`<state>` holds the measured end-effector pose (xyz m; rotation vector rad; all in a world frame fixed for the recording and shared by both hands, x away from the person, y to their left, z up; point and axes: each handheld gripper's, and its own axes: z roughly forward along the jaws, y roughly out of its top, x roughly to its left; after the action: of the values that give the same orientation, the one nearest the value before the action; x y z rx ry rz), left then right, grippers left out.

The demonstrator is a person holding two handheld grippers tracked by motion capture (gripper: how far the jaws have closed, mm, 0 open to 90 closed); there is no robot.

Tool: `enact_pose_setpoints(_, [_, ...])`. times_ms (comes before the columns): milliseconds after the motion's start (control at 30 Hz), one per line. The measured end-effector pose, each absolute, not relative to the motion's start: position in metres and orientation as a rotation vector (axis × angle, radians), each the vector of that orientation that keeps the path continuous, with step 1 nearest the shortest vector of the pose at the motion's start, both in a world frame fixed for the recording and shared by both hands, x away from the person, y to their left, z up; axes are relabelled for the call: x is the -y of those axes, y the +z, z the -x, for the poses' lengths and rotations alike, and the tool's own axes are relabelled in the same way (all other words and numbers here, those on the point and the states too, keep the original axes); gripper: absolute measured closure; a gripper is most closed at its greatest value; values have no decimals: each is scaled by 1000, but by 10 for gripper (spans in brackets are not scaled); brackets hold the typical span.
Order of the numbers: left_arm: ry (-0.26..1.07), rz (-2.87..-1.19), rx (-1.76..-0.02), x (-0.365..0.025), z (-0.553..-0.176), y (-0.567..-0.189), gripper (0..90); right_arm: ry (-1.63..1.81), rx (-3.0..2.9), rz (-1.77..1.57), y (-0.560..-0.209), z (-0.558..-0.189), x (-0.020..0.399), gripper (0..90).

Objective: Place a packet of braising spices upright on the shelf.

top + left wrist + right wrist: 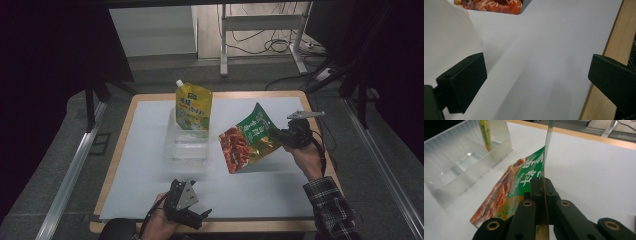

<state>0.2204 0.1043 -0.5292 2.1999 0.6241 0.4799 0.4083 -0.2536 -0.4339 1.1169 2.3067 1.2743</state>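
The right tongs (543,195) clamp the green food pouch (247,142) by its edge, lifting it toward the clear bin (186,145). The left tongs (536,80) wait wide open and empty over the table (150,165).

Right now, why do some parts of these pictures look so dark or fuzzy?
High view: the white tabletop is lit while the surroundings fall into deep shadow. Left gripper view: the near black jaws look soft, with faint shadows on the sheet. Right gripper view: the green-and-red food pouch is blurred at its near edge, and the clear plastic bin catches small glints.
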Motion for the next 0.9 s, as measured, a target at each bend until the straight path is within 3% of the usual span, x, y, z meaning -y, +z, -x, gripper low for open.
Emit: enact_pose_setpoints(900, [493,-2176,-643,-109,-221,-526,19,1340,-2352,-919,-372,-412,206,893])
